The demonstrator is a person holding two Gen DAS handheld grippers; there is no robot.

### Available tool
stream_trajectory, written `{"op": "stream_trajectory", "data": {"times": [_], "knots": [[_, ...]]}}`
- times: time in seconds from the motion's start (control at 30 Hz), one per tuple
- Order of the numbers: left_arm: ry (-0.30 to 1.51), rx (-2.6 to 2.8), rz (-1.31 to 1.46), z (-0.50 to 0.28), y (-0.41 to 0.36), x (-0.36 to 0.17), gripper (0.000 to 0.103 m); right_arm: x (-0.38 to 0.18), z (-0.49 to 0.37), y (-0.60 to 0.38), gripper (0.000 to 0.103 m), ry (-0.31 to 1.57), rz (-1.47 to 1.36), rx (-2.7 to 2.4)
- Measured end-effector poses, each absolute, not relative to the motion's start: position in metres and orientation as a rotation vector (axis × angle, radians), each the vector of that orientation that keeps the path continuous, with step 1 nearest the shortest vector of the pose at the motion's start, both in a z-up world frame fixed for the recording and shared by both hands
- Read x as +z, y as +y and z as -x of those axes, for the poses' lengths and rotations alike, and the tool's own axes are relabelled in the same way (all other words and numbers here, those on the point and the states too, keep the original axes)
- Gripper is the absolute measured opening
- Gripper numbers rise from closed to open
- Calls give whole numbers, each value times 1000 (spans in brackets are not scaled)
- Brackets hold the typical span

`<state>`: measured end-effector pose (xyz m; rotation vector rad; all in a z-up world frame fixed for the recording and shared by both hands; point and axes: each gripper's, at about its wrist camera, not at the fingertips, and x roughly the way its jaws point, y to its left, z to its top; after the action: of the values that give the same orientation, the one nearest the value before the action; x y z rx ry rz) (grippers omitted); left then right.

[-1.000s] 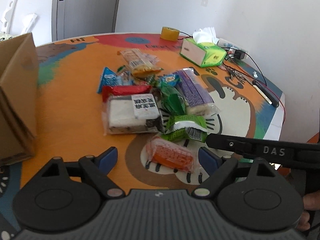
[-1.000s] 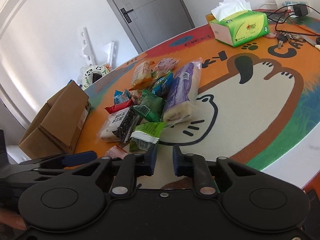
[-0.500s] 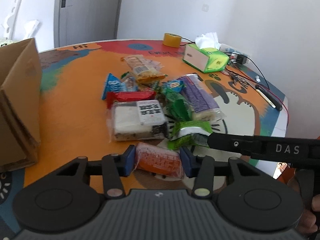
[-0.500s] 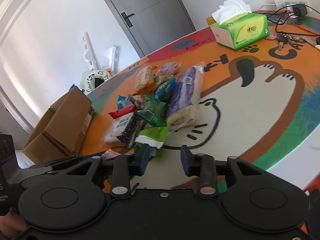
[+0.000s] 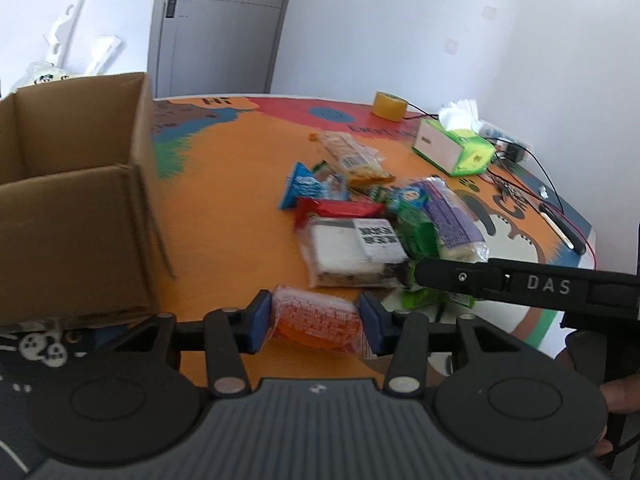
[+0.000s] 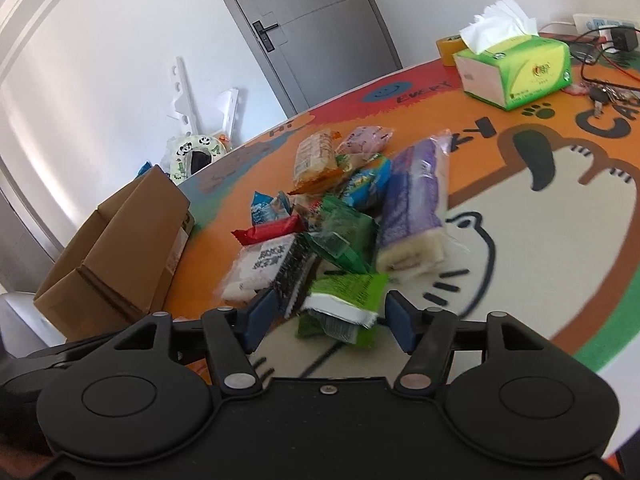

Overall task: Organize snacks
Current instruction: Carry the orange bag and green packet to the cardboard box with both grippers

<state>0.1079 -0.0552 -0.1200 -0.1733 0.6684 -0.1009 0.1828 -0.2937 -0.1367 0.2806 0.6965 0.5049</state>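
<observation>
The left gripper (image 5: 315, 322) clamps the orange snack packet (image 5: 316, 320) beside the cardboard box (image 5: 76, 208). The right gripper (image 6: 330, 320), jaws just opening, straddles the green packet (image 6: 346, 298) near the tabletop's (image 6: 540, 240) front edge without pressing it.

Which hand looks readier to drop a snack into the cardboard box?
Probably the left gripper: it is shut on the orange packet, beside the open box. The right gripper only straddles the green packet.

Orange packet (image 5: 316, 322) — purple-wrapped roll (image 6: 412, 204) — brown box (image 5: 72, 204).
</observation>
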Motion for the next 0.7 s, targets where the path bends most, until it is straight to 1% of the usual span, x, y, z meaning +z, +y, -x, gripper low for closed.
{"op": "stream_trajectory", "data": {"times": [0.07, 0.1, 0.2, 0.33, 0.7], "knots": [[659, -90, 177, -106, -51, -117, 47, -138, -183, -289, 51, 692, -270, 498], [655, -88, 179, -104, -50, -116, 47, -139, -183, -287, 39, 694, -262, 500], [639, -82, 185, -100, -47, -112, 47, -136, -179, -287, 35, 690, -268, 524], [617, -73, 193, -97, -43, -105, 47, -125, -170, -293, 34, 652, -260, 529], [516, -60, 187, -88, -34, -70, 47, -89, -159, -295, 33, 554, -269, 547]]}}
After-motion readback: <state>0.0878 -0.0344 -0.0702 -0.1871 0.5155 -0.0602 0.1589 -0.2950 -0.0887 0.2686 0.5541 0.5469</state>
